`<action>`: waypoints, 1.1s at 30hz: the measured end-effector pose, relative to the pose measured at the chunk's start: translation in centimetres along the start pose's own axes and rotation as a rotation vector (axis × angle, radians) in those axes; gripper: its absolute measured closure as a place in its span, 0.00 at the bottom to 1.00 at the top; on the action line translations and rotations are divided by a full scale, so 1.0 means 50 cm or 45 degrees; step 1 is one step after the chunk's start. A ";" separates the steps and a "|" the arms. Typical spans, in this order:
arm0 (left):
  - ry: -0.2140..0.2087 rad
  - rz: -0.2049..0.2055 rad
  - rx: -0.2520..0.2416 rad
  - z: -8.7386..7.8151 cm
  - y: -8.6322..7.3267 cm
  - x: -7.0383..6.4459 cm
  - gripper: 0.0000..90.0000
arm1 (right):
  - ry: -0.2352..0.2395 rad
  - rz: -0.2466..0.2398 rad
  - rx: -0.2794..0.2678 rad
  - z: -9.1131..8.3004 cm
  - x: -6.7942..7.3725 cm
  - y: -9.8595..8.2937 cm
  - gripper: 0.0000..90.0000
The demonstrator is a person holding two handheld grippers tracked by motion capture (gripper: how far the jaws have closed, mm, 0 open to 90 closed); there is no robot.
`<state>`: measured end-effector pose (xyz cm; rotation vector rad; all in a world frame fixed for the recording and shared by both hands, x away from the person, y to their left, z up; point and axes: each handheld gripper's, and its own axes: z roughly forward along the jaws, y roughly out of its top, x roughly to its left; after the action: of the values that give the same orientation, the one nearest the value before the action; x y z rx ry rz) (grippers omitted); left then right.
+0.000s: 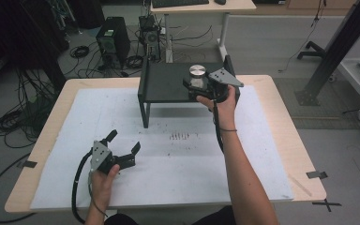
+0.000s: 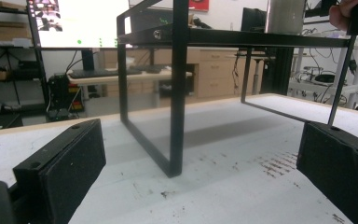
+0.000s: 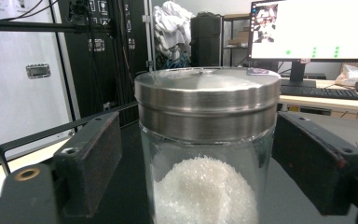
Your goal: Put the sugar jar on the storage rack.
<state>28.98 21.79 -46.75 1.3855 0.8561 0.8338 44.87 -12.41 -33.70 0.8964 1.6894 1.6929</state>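
Note:
A glass jar (image 1: 198, 71) with a silver metal lid stands on top of a black metal stand (image 1: 164, 83) at the back middle of the table. In the right gripper view the jar (image 3: 207, 102) holds white granules. My right gripper (image 1: 198, 81) is open, one jaw on each side of the jar (image 3: 198, 140) with narrow gaps. My left gripper (image 1: 124, 140) rests low on the white sheet at the front left, open and holding nothing. From its own view, the left gripper (image 2: 201, 137) faces the stand's front leg (image 2: 179, 93), and the jar (image 2: 284, 16) shows at the top right.
A white sheet (image 1: 178, 173) covers most of the wooden table (image 1: 281, 108). Dark specks (image 1: 183, 136) mark the sheet in front of the stand. Beyond the table are computer towers (image 1: 112, 40), floor cables and a desk (image 1: 201, 7). A black post (image 1: 337, 47) rises at the right.

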 end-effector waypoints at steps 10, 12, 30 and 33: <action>0.000 0.002 0.002 0.000 0.000 0.000 0.02 | -0.027 0.001 -0.014 -0.012 0.001 -0.004 0.05; 0.000 0.002 0.002 0.000 0.000 0.000 0.02 | -0.026 -0.004 -0.014 -0.018 0.003 -0.005 0.05; 0.000 0.003 0.000 0.000 0.000 0.000 0.02 | -0.010 -0.054 -0.093 -0.114 0.040 -0.019 0.05; 0.000 0.005 0.001 0.000 0.000 0.000 0.02 | -0.005 -0.052 -0.100 -0.129 0.047 -0.026 0.05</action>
<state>28.96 21.81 -46.75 1.3885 0.8543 0.8363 38.22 -14.43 -34.67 0.8230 1.6162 1.7167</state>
